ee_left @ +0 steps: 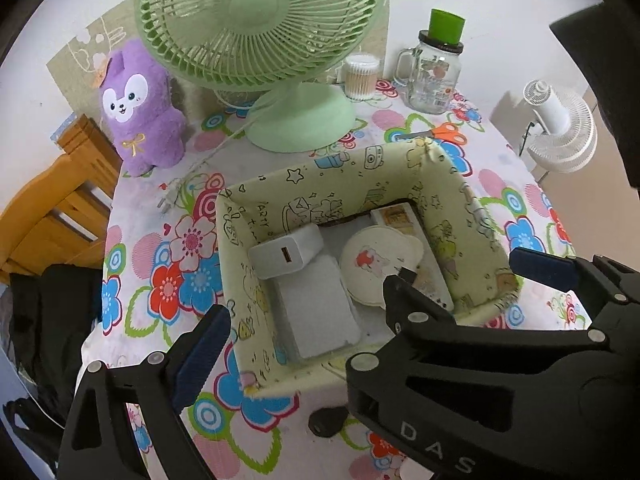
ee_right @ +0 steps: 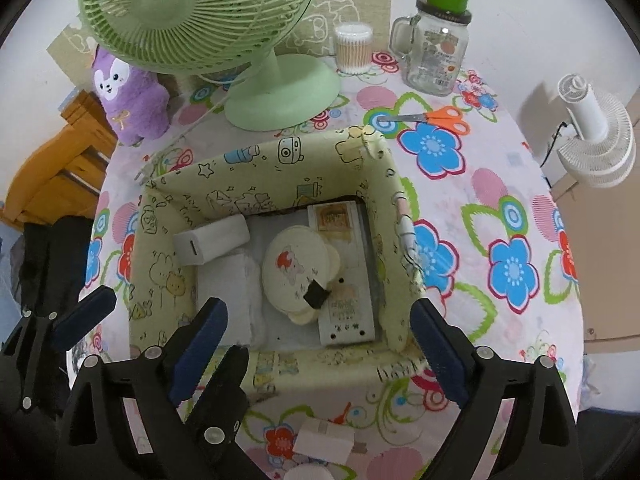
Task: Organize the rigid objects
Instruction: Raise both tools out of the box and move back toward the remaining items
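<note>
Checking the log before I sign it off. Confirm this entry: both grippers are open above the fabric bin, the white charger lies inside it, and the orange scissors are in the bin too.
One detail is wrong: the orange scissors are not in the fabric bin. The right wrist view shows them lying on the tablecloth behind it. The rest holds: the left gripper and right gripper are open, and the white charger lies inside.

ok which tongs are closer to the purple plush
Left. Left tongs hover at the fabric box's front-left corner, plush side; right tongs straddle its front wall, further right.

Two fans (ee_right: 192, 40) (ee_right: 596, 136), one plush (ee_right: 128, 96), one jar (ee_right: 436, 56), one scissors (ee_right: 436, 117).
</note>
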{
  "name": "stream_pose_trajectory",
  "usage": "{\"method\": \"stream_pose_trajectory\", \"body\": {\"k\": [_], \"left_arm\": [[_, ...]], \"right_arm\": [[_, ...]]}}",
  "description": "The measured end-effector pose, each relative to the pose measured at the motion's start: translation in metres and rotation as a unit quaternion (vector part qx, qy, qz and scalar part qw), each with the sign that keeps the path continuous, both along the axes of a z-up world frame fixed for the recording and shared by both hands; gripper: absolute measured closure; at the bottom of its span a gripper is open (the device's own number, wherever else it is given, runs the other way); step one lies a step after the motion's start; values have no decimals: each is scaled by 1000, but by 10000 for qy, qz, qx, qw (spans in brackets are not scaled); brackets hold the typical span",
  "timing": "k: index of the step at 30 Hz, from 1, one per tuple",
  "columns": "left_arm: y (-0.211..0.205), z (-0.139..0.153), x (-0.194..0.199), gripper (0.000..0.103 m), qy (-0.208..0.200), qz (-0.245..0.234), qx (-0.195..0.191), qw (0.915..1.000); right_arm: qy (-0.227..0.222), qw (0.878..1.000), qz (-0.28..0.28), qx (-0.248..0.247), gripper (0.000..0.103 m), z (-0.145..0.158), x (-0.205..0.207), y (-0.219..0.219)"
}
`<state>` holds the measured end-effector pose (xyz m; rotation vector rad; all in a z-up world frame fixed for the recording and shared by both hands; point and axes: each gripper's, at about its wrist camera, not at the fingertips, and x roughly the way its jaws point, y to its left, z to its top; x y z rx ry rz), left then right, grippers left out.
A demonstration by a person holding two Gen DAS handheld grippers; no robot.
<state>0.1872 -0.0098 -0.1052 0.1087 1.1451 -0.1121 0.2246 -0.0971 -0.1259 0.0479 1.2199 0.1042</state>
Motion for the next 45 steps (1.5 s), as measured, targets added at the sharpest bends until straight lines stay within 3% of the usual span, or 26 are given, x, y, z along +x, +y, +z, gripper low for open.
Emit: {"method": "stream_pose_trajectory", "body": {"k": [23,31,36,45], "left_arm": [[-1,39,-70,7,-337,78,-232,9991],[-3,47,-91,7,-410,22,-290,9987],[-4,50,-102,7,-449,-45,-363,9983],[-1,50,-115,7,-468,-69,-394,9981]], "right_arm": [[-436,9989,152,84,5,45,-77,-4],[-495,9986,156,-58,5,54,-99,-6],[-756,9962,247,-346,5,65,-114,-4],[-909,9951,338,-211,5,72,-132,-10]]}}
